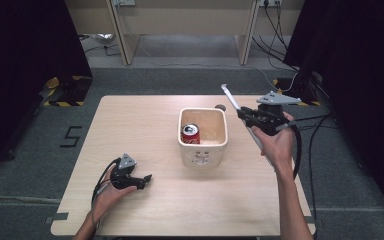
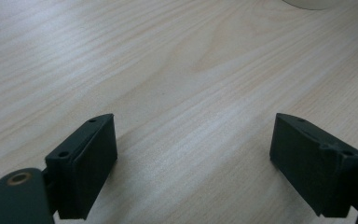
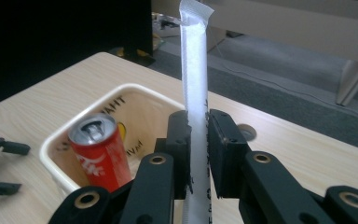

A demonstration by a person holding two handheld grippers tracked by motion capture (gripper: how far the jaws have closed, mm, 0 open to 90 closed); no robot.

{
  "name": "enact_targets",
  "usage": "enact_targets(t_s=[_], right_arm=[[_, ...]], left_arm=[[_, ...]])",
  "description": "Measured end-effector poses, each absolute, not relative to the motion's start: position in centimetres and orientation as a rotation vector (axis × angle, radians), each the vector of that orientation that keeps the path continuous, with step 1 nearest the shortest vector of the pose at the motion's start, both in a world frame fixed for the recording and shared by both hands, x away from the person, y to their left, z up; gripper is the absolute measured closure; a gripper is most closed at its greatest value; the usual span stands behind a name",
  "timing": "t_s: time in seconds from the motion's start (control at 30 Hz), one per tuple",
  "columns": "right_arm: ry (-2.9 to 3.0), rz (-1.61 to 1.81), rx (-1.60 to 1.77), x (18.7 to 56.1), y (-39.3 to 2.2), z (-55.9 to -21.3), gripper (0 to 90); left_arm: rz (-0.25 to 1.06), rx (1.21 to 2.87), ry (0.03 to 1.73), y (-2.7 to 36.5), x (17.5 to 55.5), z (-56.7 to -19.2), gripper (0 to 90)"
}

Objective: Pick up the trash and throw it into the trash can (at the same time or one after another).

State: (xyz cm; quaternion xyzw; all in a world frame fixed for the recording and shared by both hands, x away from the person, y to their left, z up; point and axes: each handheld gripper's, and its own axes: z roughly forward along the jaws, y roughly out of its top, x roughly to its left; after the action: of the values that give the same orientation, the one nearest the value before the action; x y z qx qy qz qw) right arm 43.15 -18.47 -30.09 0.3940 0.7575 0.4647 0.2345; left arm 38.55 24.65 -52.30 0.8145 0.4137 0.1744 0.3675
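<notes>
Looking down from the high view, we note the right tool (image 1: 240,113) raised above the tabletop (image 1: 140,125), just right of a cream tub (image 1: 203,145) that stands near the middle. Its jaws are clamped on a long white wrapped straw (image 1: 230,98). In the right gripper view the straw (image 3: 195,70) runs upright between the two jaws of the right tool (image 3: 198,154), pressed on both sides, with its upper end sticking far above them and its lower end passing down out of the frame. In the high view the straw slants up and away to the left of the hand.

Inside the tub (image 3: 65,140) we see a red soda can (image 3: 100,156) standing upright with its top already opened; it sits in the tub's left part in the high view (image 1: 190,134).

The left tool (image 1: 144,180) rests low at the near left of the tabletop, well apart from the tub. In the left gripper view its jaws stand wide, with bare wood between them (image 2: 193,154).
</notes>
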Motion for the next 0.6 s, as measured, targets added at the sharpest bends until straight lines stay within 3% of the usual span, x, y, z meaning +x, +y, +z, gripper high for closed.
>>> enact_targets(t_s=[0.6], right_arm=[[2.202, 1.315, 1.010, 50.0, -8.0, -30.4, 79.0]], left_arm=[[0.449, 2.091, 1.063, 24.6, 38.5, -52.3, 14.0]])
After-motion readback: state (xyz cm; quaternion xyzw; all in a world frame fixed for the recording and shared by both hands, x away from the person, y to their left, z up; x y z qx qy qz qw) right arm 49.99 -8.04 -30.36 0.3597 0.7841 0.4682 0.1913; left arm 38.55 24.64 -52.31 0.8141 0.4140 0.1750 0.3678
